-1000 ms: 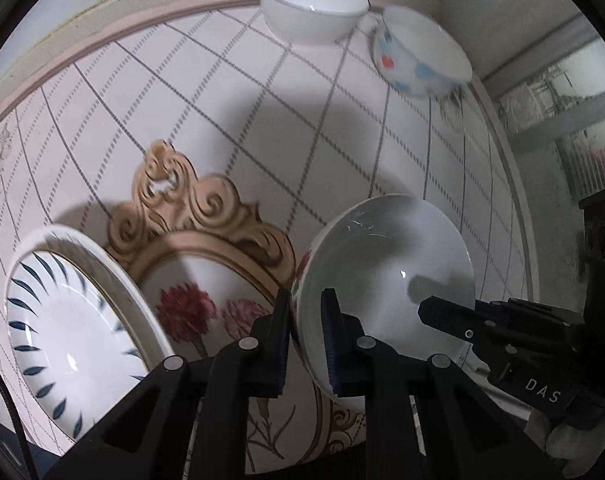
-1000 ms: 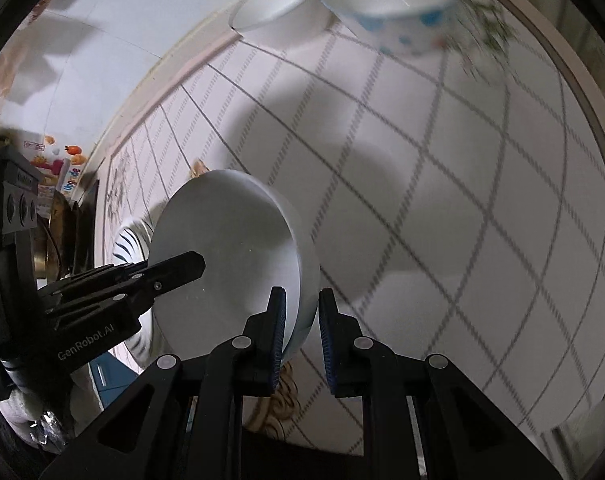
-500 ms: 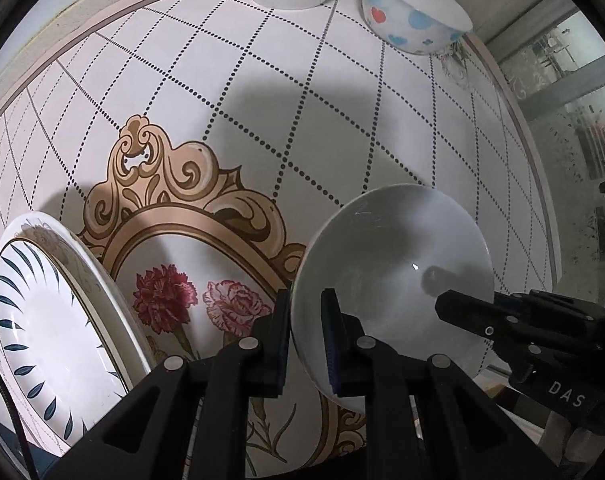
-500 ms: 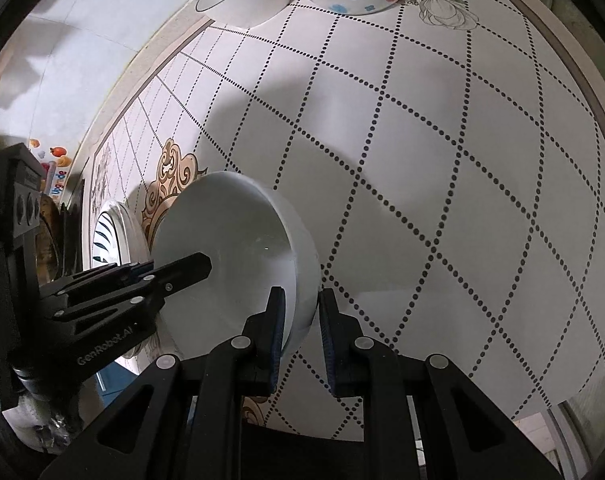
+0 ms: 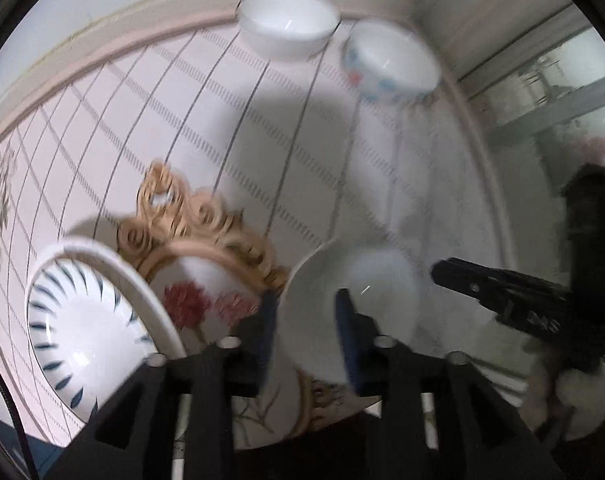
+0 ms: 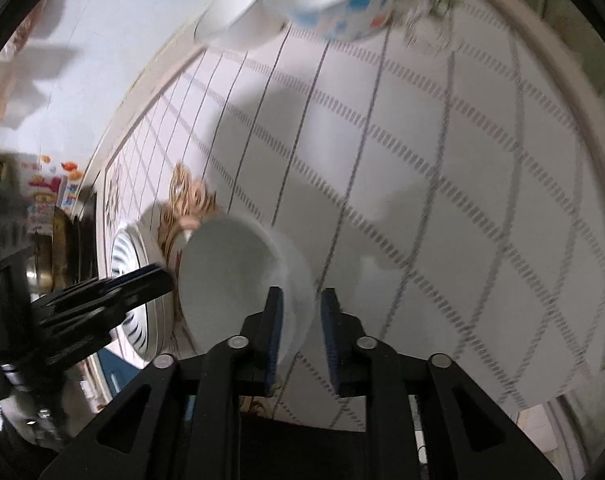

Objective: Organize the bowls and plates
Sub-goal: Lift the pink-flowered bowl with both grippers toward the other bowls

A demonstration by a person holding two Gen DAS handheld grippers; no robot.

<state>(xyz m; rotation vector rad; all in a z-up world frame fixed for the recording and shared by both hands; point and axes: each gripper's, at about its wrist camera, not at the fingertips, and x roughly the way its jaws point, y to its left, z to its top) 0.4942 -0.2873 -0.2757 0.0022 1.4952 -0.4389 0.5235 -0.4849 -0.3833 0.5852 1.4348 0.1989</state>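
Observation:
A plain white bowl (image 5: 354, 304) (image 6: 230, 276) sits low on the patterned tablecloth, blurred by motion. My left gripper (image 5: 306, 324) straddles its near rim; its jaws are opening and the blue pads stand clear of the rim on either side. My right gripper (image 6: 301, 320) straddles the opposite rim, jaws opening too, with the bowl's wall loose between the pads. Each gripper shows in the other's view, the right gripper (image 5: 482, 284) and the left gripper (image 6: 142, 280). A blue-striped plate (image 5: 82, 320) (image 6: 130, 276) lies to the left of the bowl.
At the table's far edge stand a white bowl (image 5: 288, 28) (image 6: 238, 20) and a bowl with blue and red spots (image 5: 390, 68) (image 6: 334, 0). The cloth has a gold floral ornament (image 5: 198, 220) beside the plate. A wall runs behind the table.
Both grippers' jaws were shut on the white bowl's rim and have spread apart. Both cameras have pulled back from the table, and the picture is now blurred.

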